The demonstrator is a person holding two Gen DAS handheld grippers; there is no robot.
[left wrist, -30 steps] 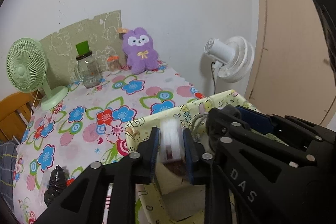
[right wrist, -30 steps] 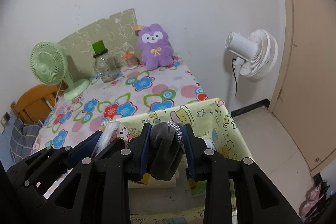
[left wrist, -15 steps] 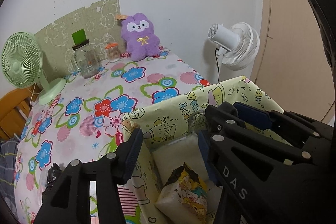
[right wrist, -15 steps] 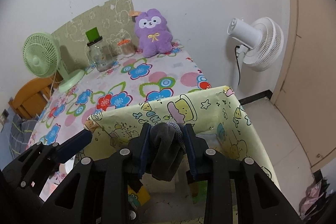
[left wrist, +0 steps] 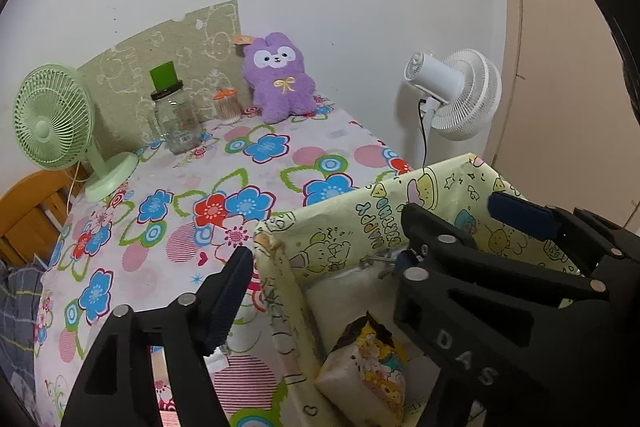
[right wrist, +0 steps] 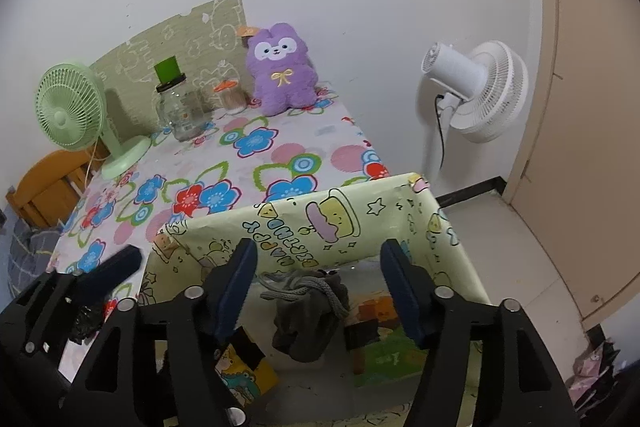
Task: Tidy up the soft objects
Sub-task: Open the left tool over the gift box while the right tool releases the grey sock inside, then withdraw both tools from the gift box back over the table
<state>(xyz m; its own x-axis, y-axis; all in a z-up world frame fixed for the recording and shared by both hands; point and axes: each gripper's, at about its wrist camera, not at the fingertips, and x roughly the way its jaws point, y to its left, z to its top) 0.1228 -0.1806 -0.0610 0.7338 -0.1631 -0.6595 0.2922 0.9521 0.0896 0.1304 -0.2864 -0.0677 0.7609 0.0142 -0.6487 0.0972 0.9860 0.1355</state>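
Observation:
A yellow cartoon-print storage box (left wrist: 360, 223) stands at the near edge of the flowered table; it also shows in the right wrist view (right wrist: 320, 223). My left gripper (left wrist: 320, 279) is open over the box's left wall, empty. A small tissue pack (left wrist: 368, 371) lies inside below it. My right gripper (right wrist: 320, 287) is open above the box. A grey sock bundle (right wrist: 308, 311) sits loose between its fingers, inside the box. A purple plush bunny (left wrist: 280, 79) leans on the far wall; it also shows in the right wrist view (right wrist: 280, 67).
On the table (left wrist: 260, 163) stand a green desk fan (left wrist: 56, 131), a glass jar with a green lid (left wrist: 172, 115) and a small orange-lidded jar (left wrist: 228, 107). A white floor fan (right wrist: 476, 87) stands right of the table. A wooden chair (right wrist: 44, 187) is at left.
My left gripper opened and dropped the tissue pack into the box. My right gripper opened and released the grey sock bundle into the box.

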